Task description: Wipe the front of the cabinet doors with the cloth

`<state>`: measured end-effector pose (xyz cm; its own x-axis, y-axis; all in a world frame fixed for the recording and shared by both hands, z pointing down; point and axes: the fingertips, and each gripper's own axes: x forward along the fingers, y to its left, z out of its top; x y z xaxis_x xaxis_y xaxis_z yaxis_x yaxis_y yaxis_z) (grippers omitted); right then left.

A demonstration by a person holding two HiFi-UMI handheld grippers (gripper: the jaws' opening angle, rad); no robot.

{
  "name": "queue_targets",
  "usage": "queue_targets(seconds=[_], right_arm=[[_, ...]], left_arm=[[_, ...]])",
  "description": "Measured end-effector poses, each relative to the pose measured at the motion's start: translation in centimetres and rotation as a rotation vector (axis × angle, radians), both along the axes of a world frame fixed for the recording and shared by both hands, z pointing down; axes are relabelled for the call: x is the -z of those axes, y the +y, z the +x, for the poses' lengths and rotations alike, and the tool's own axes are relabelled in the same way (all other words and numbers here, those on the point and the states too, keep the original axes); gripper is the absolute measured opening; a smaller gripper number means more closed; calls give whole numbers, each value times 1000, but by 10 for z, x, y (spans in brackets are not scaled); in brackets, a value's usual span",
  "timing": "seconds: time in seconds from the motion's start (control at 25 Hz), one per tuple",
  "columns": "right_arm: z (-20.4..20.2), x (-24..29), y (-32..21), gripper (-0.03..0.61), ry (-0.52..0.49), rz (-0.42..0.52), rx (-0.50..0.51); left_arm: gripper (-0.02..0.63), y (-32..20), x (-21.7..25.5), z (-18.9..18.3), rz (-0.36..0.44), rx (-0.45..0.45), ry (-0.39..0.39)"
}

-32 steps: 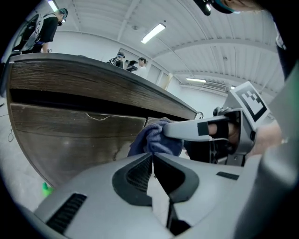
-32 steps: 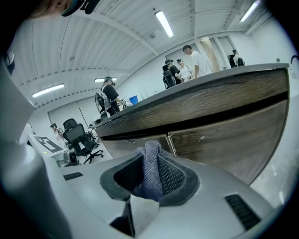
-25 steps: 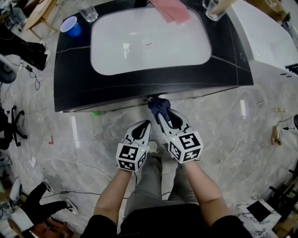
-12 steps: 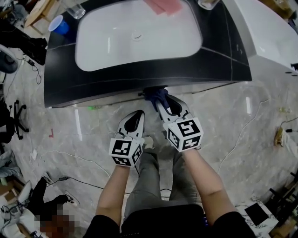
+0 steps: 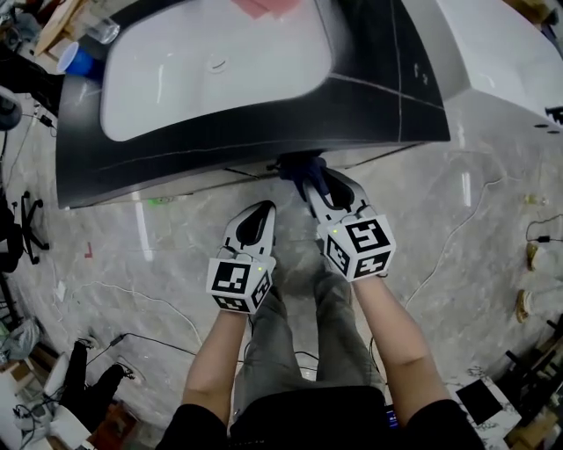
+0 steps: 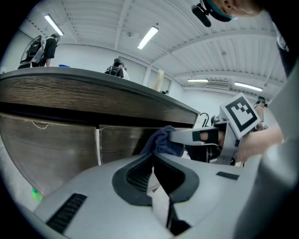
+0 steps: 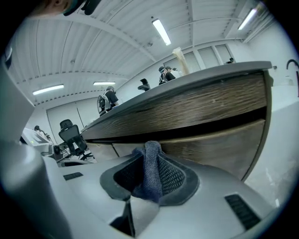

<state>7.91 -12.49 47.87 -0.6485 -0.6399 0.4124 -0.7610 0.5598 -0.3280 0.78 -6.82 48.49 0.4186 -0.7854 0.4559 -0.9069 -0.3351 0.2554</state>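
Room surroundings, floor and ceiling.
A grey marbled floor (image 5: 176, 255) is recorded, crossed by thin cables (image 5: 449, 242); a black office chair (image 7: 70, 132) is noted beyond. A white ribbed ceiling (image 7: 117, 28) is lit by strip lights (image 7: 161, 31).

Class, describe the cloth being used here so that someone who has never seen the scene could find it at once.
Find the black countertop with its white sink. Just under its near edge, at the wooden cabinet doors, the right gripper is shut on a small cloth. It is dark blue and bunched, unlike the flat pink item lying beyond the sink.
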Motion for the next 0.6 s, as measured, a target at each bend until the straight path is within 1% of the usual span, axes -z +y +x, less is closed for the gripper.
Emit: queue_targets(seconds=[0.2, 0.32, 0.44, 0.6], right_arm=[[44, -5, -8, 106, 10, -6, -42], [67, -7, -13, 106, 15, -7, -65], [86, -8, -17, 106, 18, -10, -79], [109, -9, -21, 106, 16, -17, -101]], left_arm=[[17, -5, -6, 32, -9, -12, 7], [17, -12, -8, 52, -14, -37, 11], [17, -18, -9, 71, -16, -60, 11], [17, -26, -7, 90, -8, -63, 13]])
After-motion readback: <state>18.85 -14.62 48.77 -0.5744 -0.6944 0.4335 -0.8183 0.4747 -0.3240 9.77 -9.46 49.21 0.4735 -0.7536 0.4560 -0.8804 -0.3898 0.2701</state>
